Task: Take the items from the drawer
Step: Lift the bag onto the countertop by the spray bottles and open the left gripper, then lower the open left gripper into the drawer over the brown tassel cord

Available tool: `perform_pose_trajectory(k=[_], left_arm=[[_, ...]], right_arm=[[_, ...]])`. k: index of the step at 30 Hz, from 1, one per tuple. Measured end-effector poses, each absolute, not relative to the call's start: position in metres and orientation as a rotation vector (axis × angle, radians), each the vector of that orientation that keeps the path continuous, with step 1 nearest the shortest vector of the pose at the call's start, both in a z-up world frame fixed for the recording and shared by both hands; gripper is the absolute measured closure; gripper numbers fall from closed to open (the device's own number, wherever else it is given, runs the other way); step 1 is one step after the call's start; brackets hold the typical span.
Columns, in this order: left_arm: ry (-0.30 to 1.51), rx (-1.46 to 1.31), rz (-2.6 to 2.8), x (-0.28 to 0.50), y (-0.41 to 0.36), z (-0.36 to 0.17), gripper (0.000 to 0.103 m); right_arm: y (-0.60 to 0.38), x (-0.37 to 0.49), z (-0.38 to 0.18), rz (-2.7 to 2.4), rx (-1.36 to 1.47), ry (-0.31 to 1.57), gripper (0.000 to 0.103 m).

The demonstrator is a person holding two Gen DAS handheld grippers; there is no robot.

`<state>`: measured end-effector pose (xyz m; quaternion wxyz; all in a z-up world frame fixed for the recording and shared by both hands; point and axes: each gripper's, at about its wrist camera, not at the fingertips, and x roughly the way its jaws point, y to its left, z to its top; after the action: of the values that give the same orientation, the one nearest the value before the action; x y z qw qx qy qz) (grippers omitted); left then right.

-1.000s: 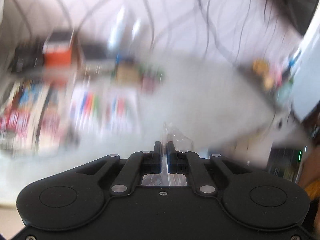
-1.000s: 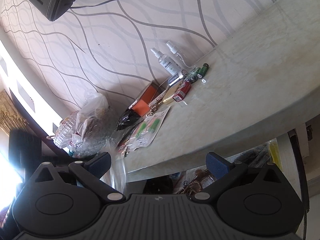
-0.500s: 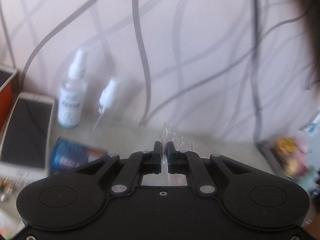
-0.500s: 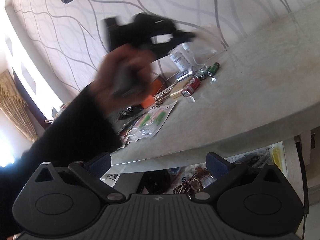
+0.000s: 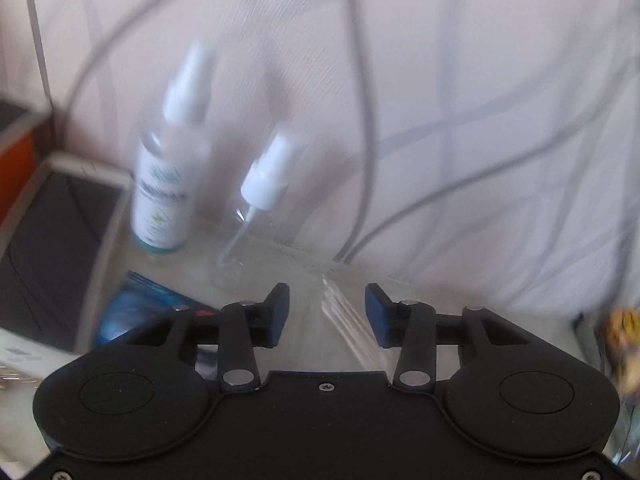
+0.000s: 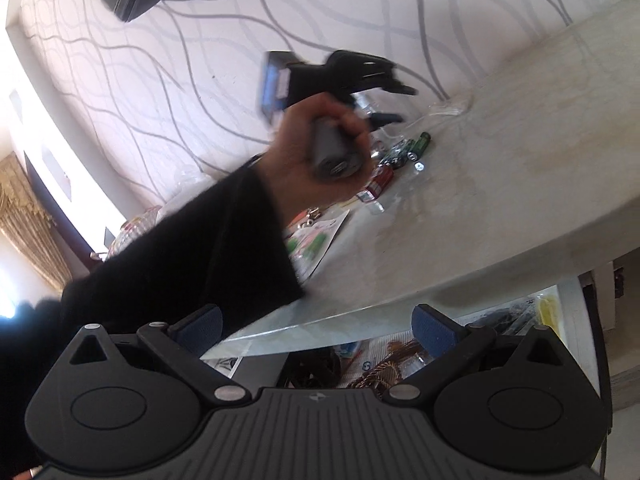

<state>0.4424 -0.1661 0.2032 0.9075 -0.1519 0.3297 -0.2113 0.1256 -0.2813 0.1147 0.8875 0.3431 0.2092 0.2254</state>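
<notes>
1. Left gripper (image 5: 326, 314): I hold it spread, nothing pinched, low over the countertop (image 6: 520, 160) near its back edge by the wall.
2. Clear plastic packet (image 5: 348, 320): lies between the open fingers on the countertop; blurred, contents not readable.
3. Right gripper (image 6: 316, 330): spread and empty, hovering off the front edge above the open drawer (image 6: 400, 360).
4. Drawer contents: braided cord, yellow piece and papers show; more remains inside.
5. Step, as I judge it: the packet is released; lift the left gripper straight up so no finger drags it.
6. Crowding: labelled spray bottle (image 5: 164, 184), clear spray bottle (image 5: 256, 200), phone (image 5: 52, 256), batteries (image 6: 412, 148) sit left.
7. Open room: the countertop's right part is bare.
</notes>
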Motion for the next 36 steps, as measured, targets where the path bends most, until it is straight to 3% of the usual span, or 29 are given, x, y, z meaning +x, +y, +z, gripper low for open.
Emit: perform_pose_trajectory(k=[5,11,14,20,26,31,33,36], left_arm=[[0.639,-0.216,-0.647,0.341,-0.125,0.214,0.047],[0.624,-0.082,-0.716,0.237,-0.054,0.212,0.037],[0.699,-0.016,-0.712,0.207,-0.024,0.201,0.037],[0.873,0.02,-0.572,0.203,0.01,0.149,0.036],[0.927,0.109,-0.511,0.21,0.005,0.113,0.036],[0.9,0.23,-0.559,0.199,-0.019,0.105,0.036],[0.889,0.245,-0.596,0.197,-0.021,0.104,0.029],[0.923,0.228,-0.608,0.199,-0.019,0.102,0.028]], right_arm=[[-0.288,0.125,0.113,0.449,0.769,0.424,0.0],[-0.295,0.125,0.11,0.446,0.844,0.408,0.0],[-0.298,0.125,0.109,0.445,0.869,0.405,0.0],[-0.297,0.127,0.107,0.448,0.868,0.421,0.0],[-0.296,0.128,0.106,0.452,0.866,0.437,0.0],[-0.296,0.13,0.105,0.454,0.865,0.451,0.0],[-0.295,0.131,0.105,0.456,0.865,0.456,0.0],[-0.295,0.132,0.104,0.457,0.864,0.464,0.0]])
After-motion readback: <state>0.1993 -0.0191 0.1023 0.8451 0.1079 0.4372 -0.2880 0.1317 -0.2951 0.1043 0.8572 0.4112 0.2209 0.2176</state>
